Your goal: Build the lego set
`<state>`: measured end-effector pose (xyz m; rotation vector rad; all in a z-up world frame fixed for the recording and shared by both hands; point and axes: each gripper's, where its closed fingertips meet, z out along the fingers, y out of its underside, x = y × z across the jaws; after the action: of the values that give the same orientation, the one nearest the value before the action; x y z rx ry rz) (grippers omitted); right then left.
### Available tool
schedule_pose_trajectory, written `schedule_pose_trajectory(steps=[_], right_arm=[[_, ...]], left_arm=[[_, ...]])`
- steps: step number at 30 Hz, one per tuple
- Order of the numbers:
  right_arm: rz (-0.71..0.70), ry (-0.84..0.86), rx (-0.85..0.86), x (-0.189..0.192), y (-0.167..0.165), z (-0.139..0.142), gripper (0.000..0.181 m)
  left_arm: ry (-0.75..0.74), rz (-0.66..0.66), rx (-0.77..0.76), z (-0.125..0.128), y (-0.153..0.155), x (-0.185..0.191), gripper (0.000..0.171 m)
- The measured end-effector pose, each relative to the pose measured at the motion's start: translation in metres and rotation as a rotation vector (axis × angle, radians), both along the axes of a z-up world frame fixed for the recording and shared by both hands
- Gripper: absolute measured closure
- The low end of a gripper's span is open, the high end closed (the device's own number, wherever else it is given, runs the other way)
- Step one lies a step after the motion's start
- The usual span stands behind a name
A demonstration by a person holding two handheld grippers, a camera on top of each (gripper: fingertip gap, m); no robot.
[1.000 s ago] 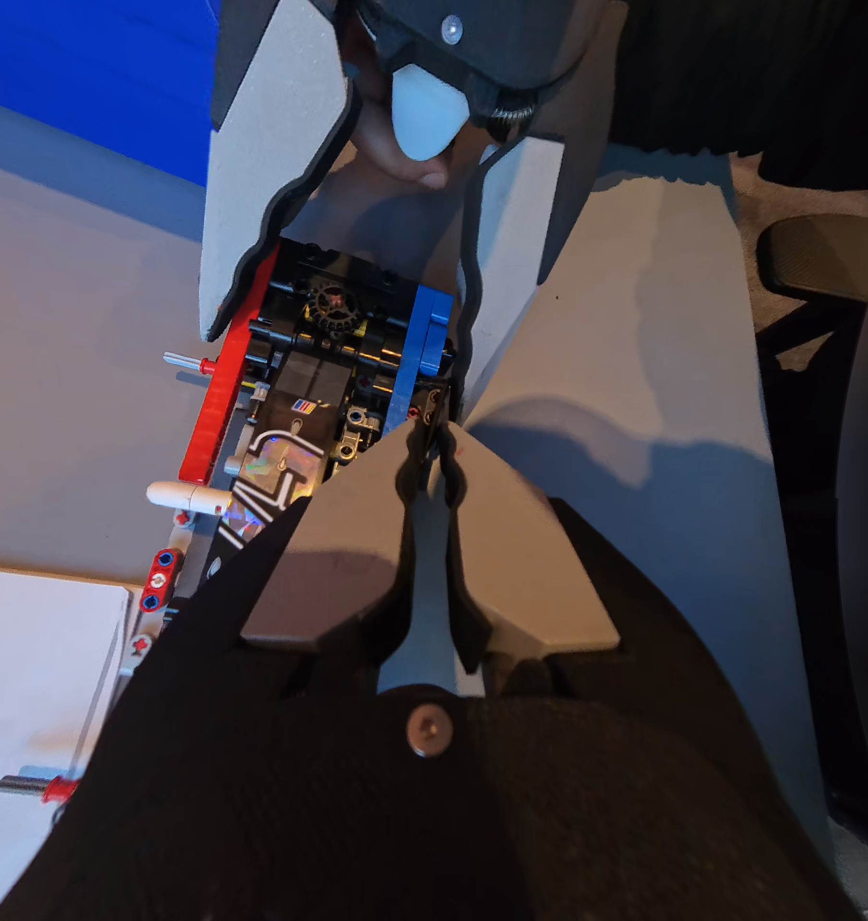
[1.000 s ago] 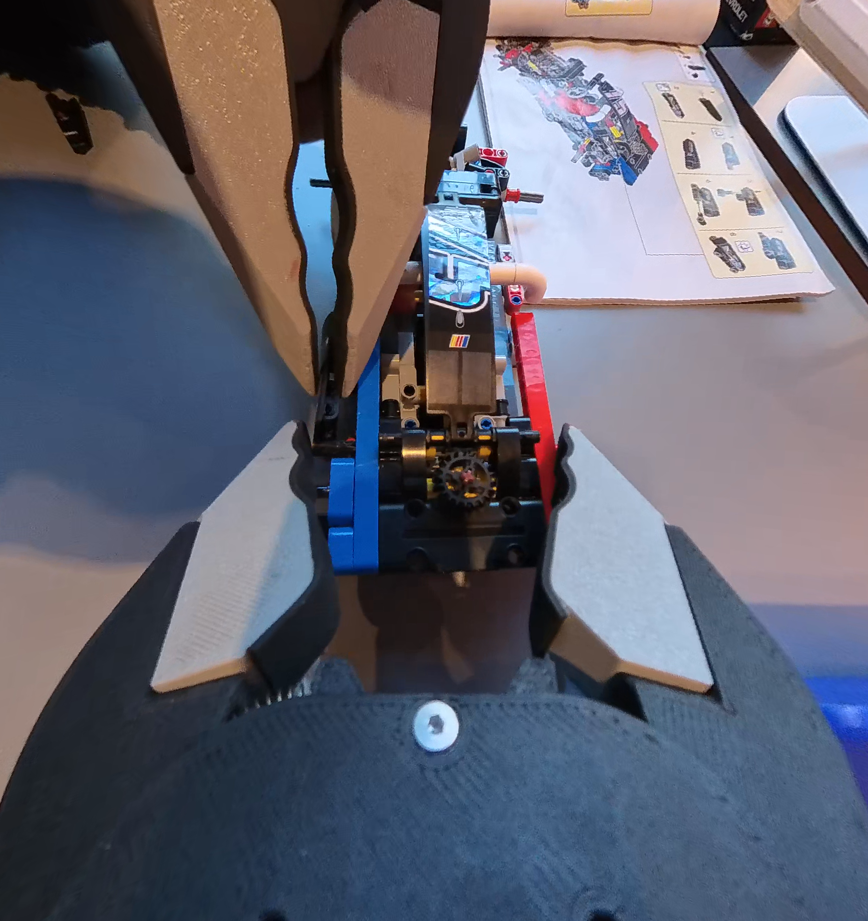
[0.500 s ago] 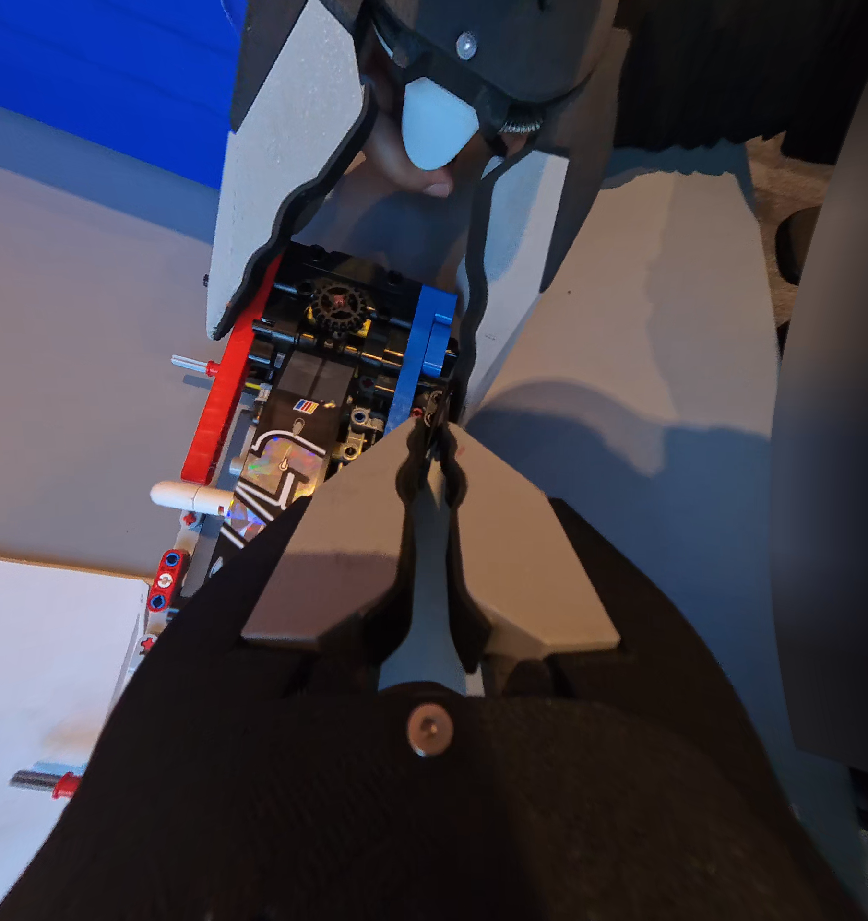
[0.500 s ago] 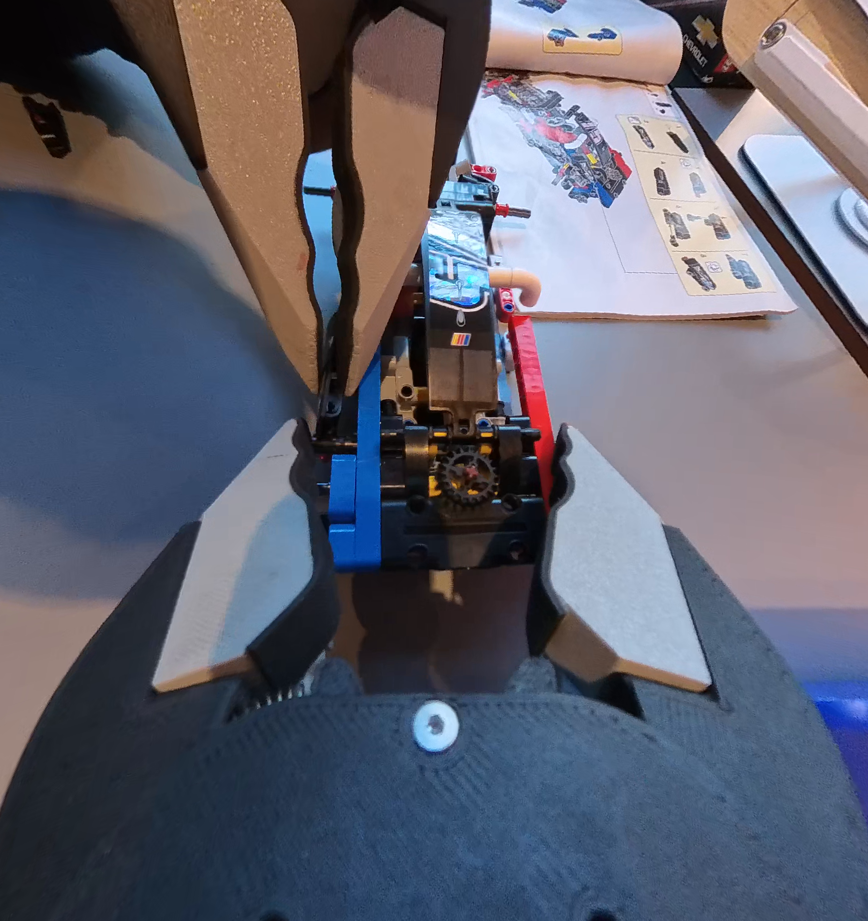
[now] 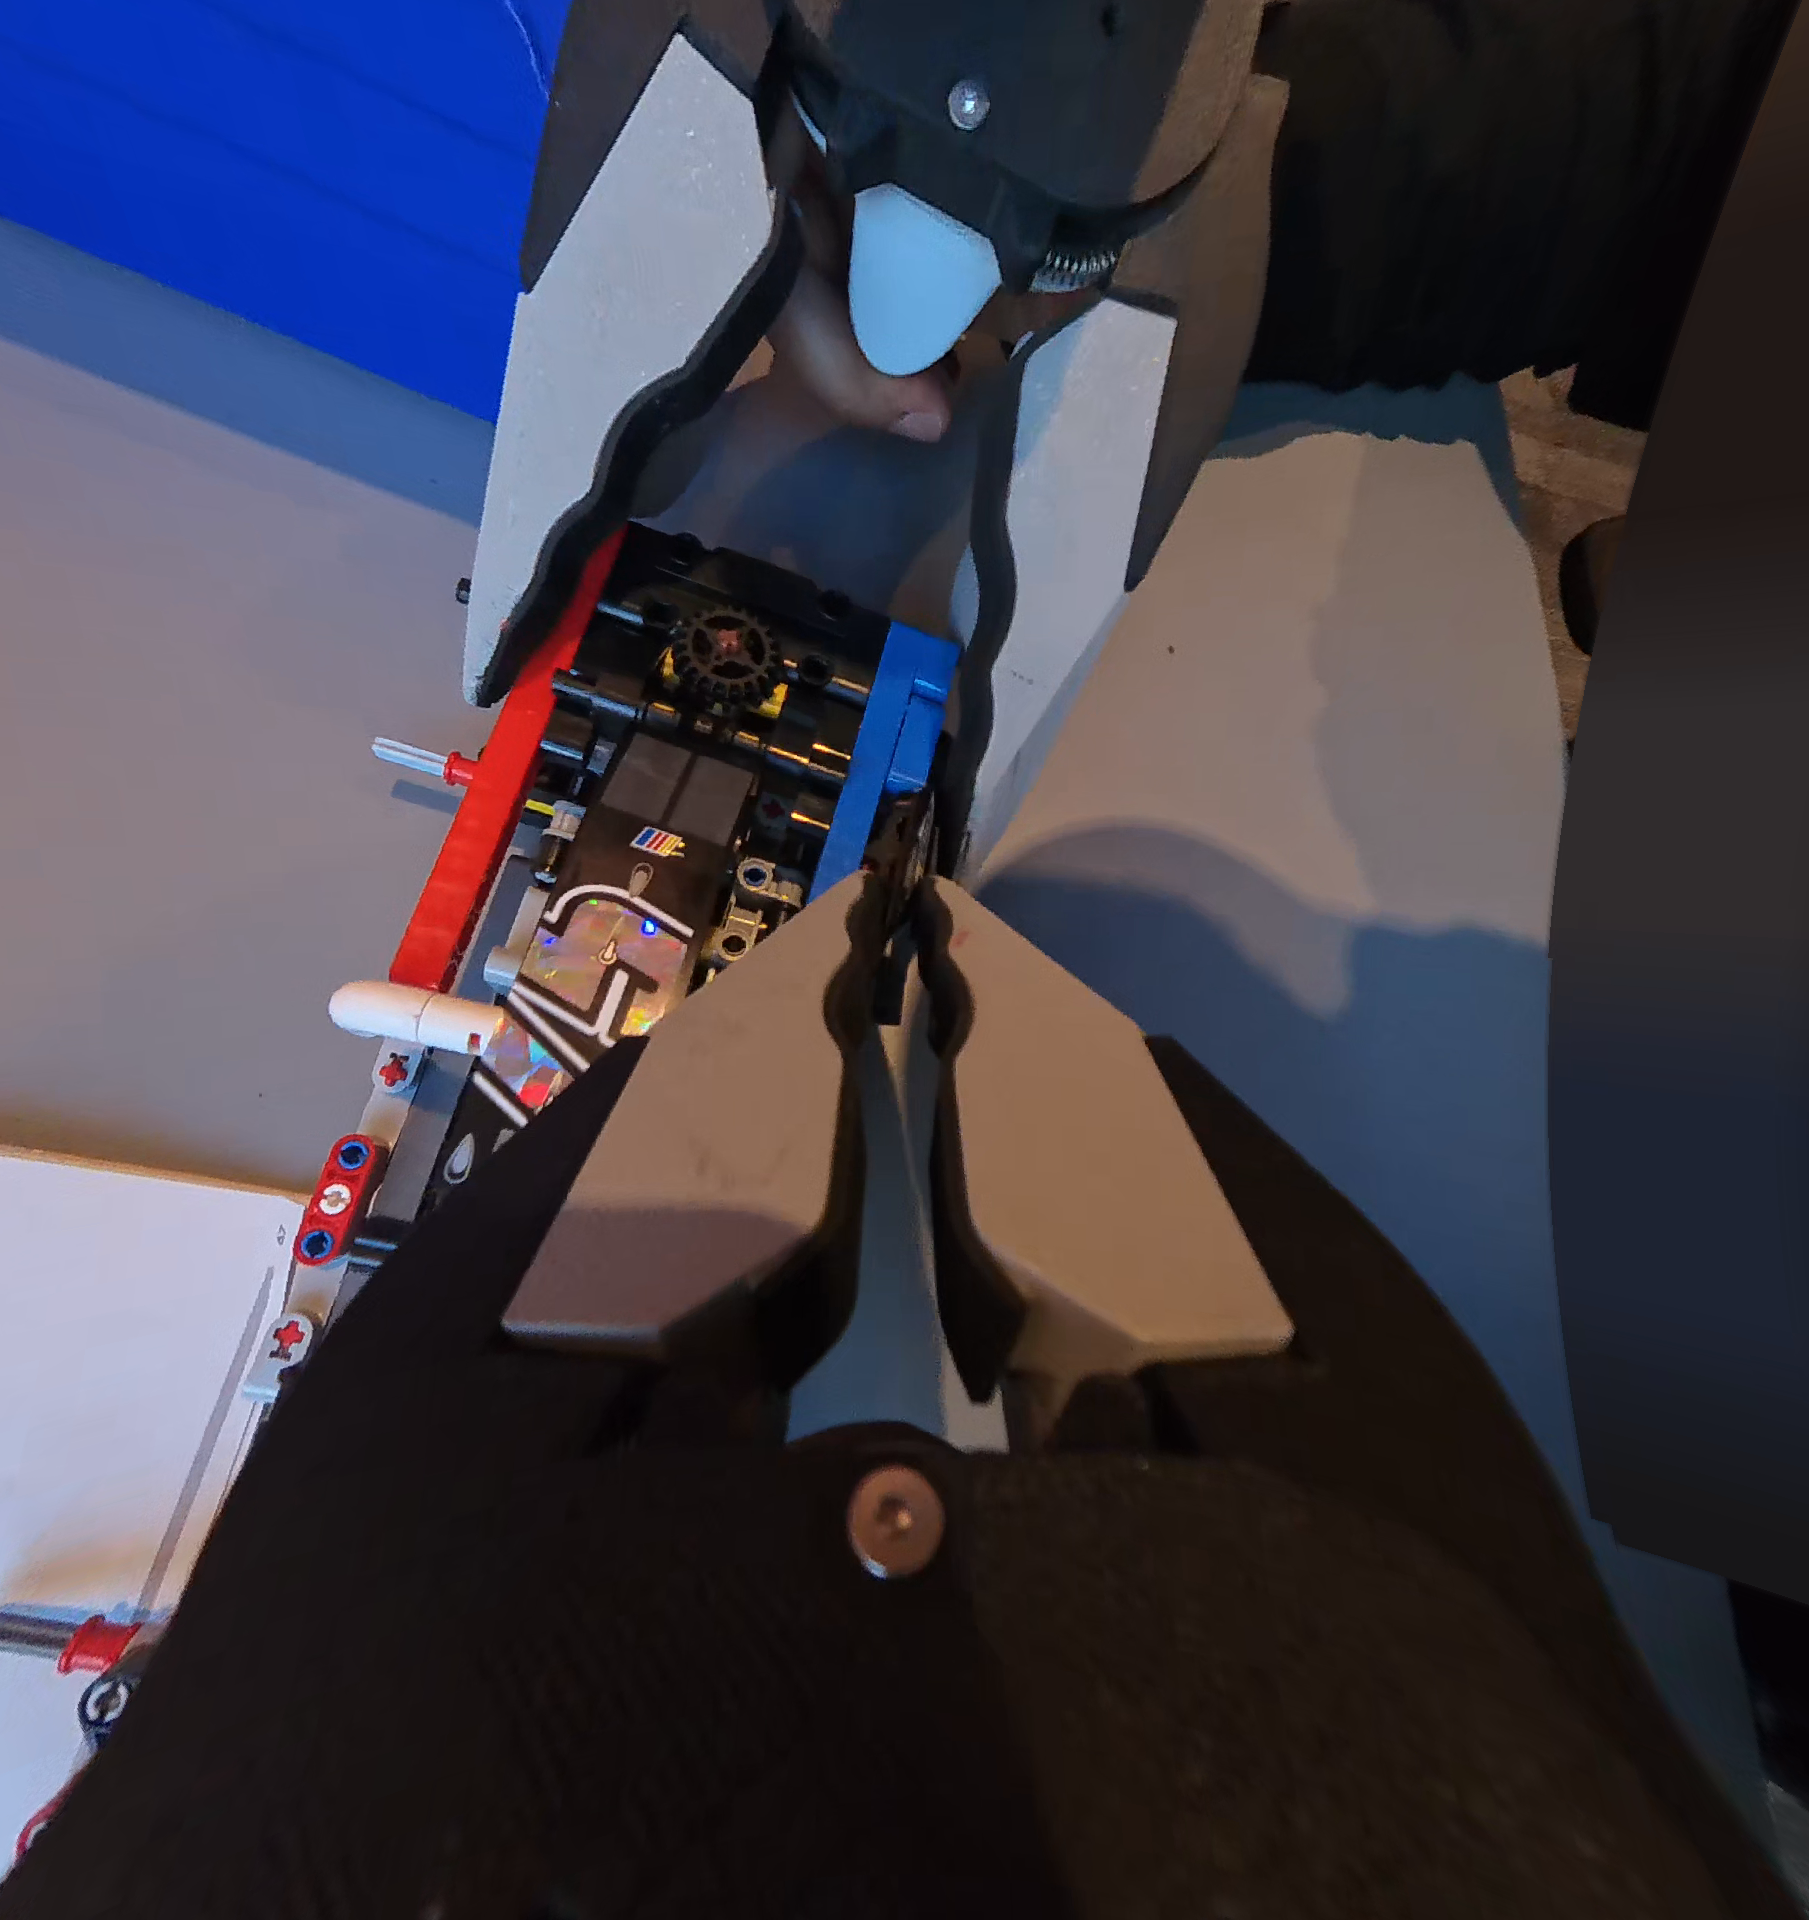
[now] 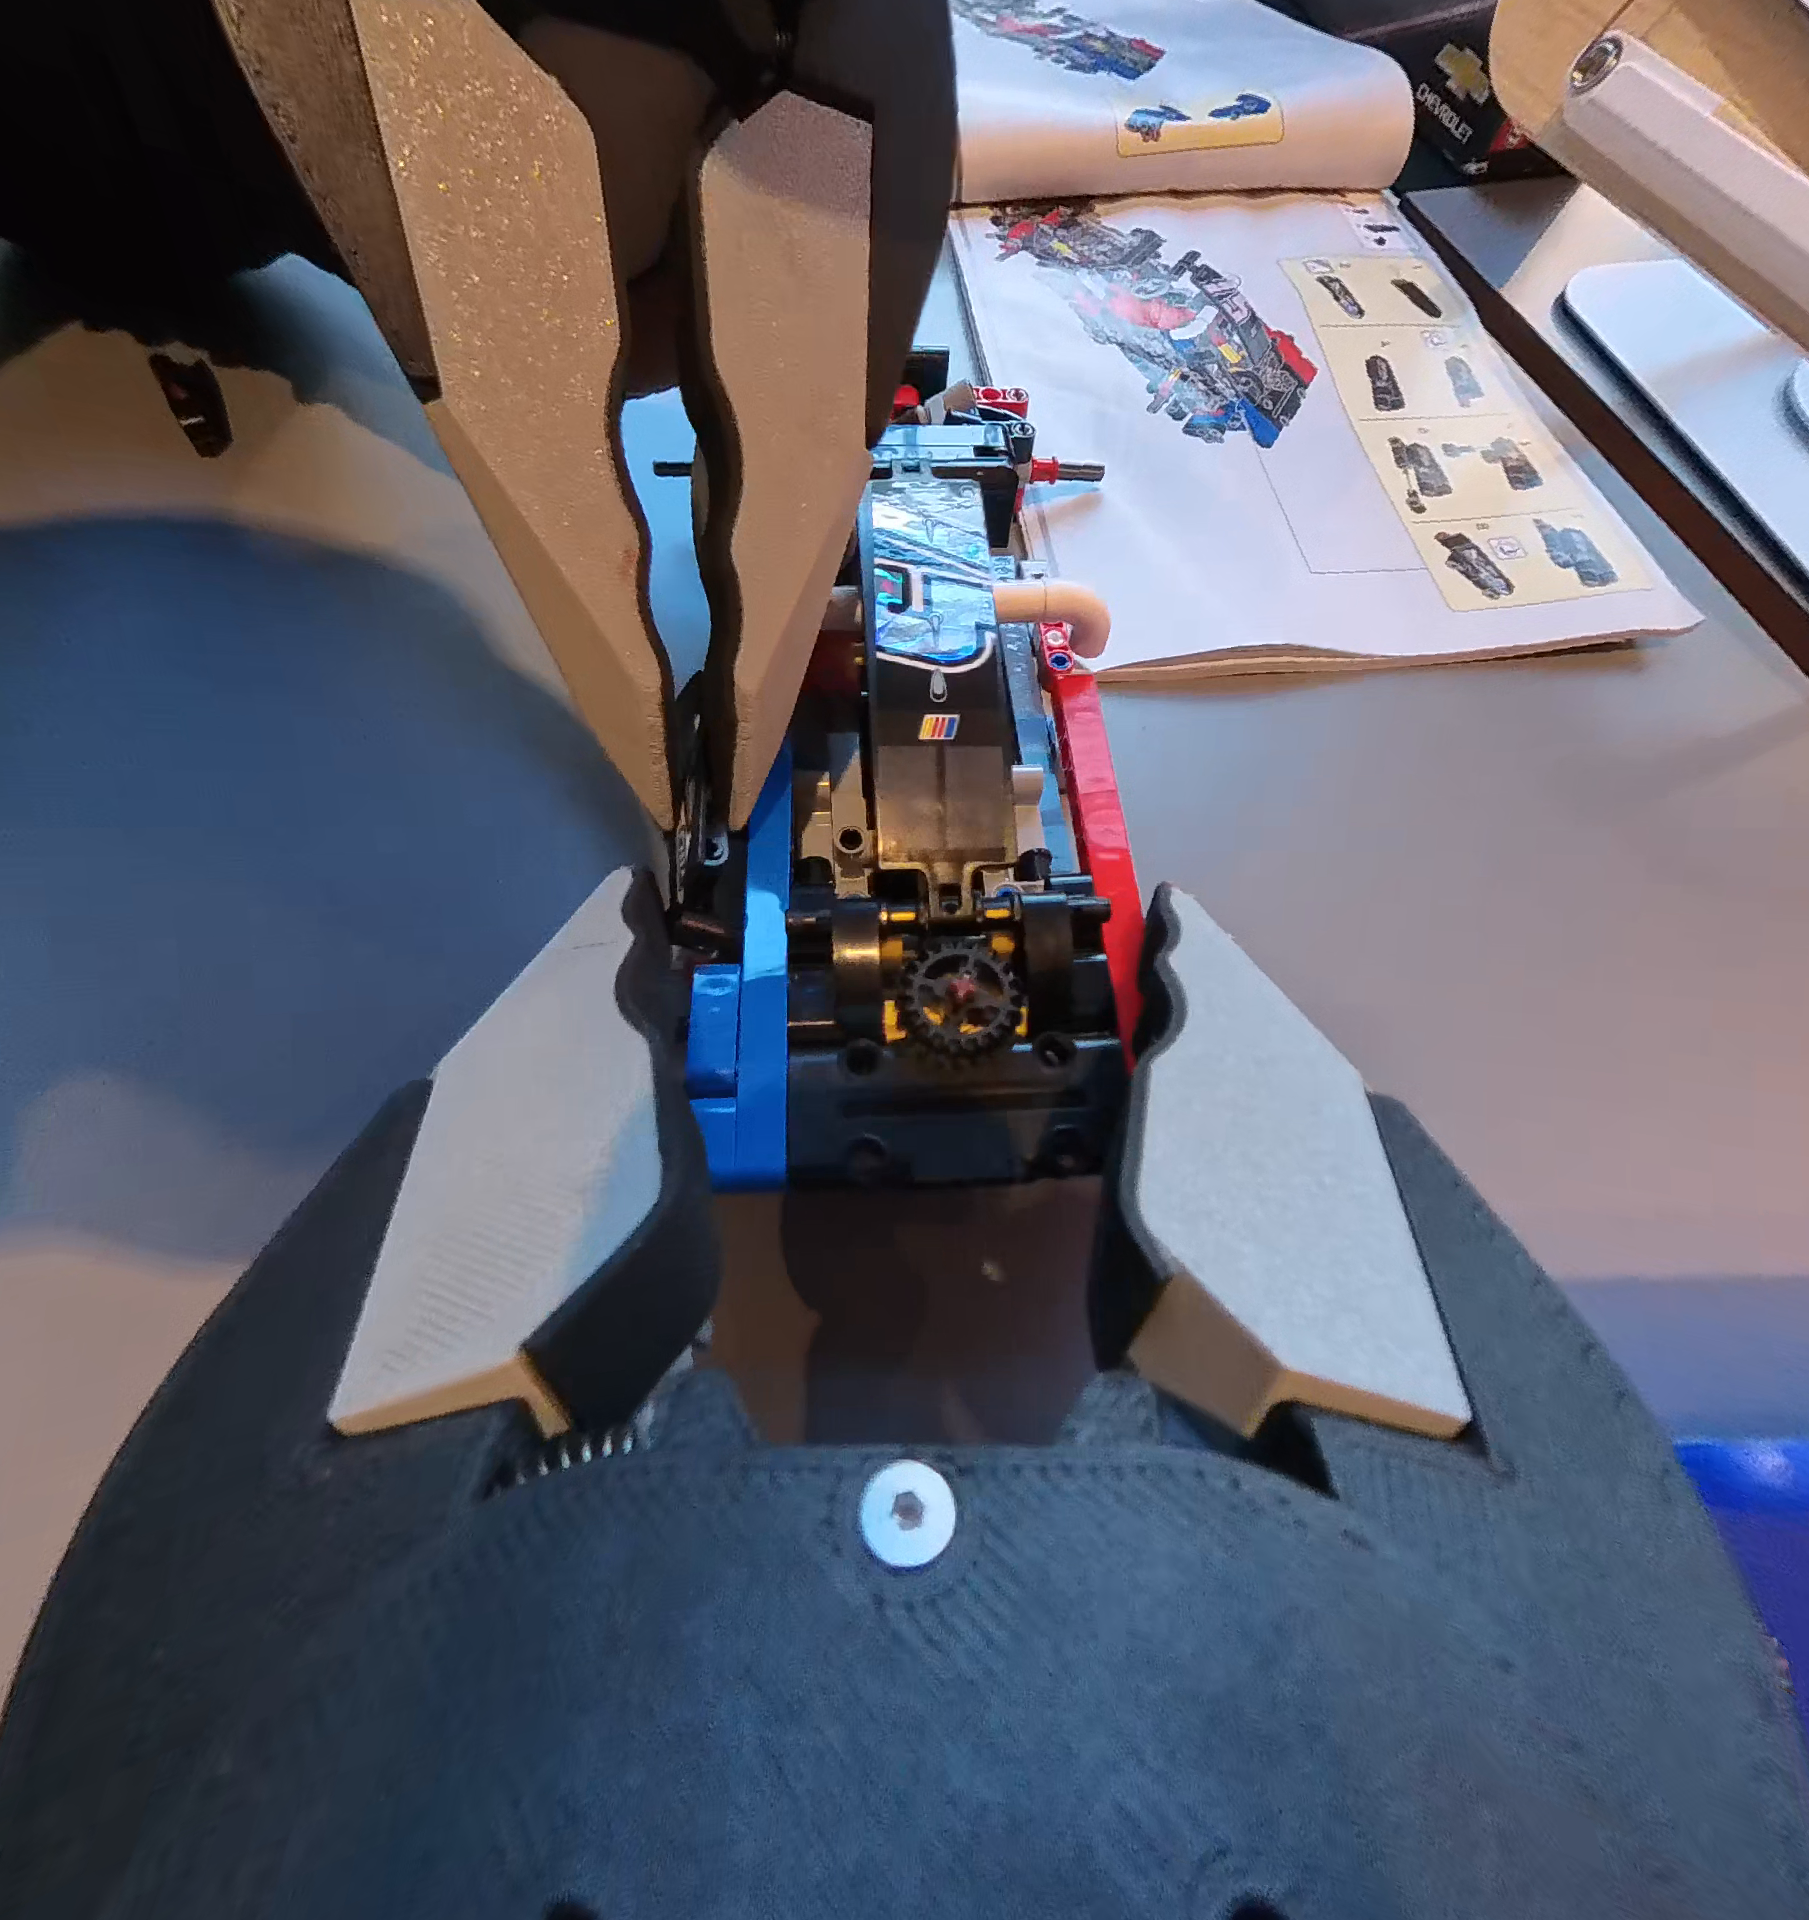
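The lego model (image 6: 941,790) is a long car chassis with a red beam on one side, a blue beam on the other and a black gear at its near end. It rests on the grey table (image 6: 1399,935). My right gripper (image 6: 900,935) is shut on that end, one finger on the blue side and one on the red side. It also shows in the left wrist view (image 5: 734,727). My left gripper (image 5: 895,904) is shut on a small black piece (image 5: 898,862) and holds it against the outside of the blue beam (image 6: 765,935). In the right wrist view the left gripper (image 6: 700,821) comes down from above.
An open instruction booklet (image 6: 1295,416) lies beyond the model; its white page (image 5: 69,1351) shows in the left wrist view. A blue bin (image 5: 204,156) stands at the table's edge. A black box (image 6: 1471,114) and a grey stand base (image 6: 1710,343) are at the back right. A dark chair (image 5: 1710,831) is off the table. From the right gripper's tips to the grey stand base (image 6: 1710,343) is close to 40 cm.
Both grippers keep their holds. The two views have shifted a little: the booklet sits lower in the right wrist view and the dark chair has come in at the right of the left wrist view.
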<state>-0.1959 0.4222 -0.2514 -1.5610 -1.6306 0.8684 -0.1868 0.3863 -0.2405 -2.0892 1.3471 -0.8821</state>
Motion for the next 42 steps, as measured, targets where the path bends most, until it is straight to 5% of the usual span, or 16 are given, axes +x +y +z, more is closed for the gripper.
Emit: schedule_pose_trajectory(steps=[15,18,26,42], right_arm=[[0.012,-0.048,0.093,-0.005,0.001,0.008,0.082],[0.006,-0.17,0.108,-0.006,0.003,0.001,0.068],[0.122,-0.487,0.076,0.006,0.0,-0.019,0.076],[0.102,-0.412,0.072,-0.001,0.002,-0.019,0.081]], left_arm=[[0.031,-0.026,0.049,-0.004,-0.002,-0.002,0.17],[0.03,-0.027,0.046,-0.004,-0.002,-0.002,0.17],[0.028,-0.018,0.056,-0.005,-0.002,-0.002,0.17],[0.012,0.008,-0.004,-0.005,0.0,-0.002,0.17]])
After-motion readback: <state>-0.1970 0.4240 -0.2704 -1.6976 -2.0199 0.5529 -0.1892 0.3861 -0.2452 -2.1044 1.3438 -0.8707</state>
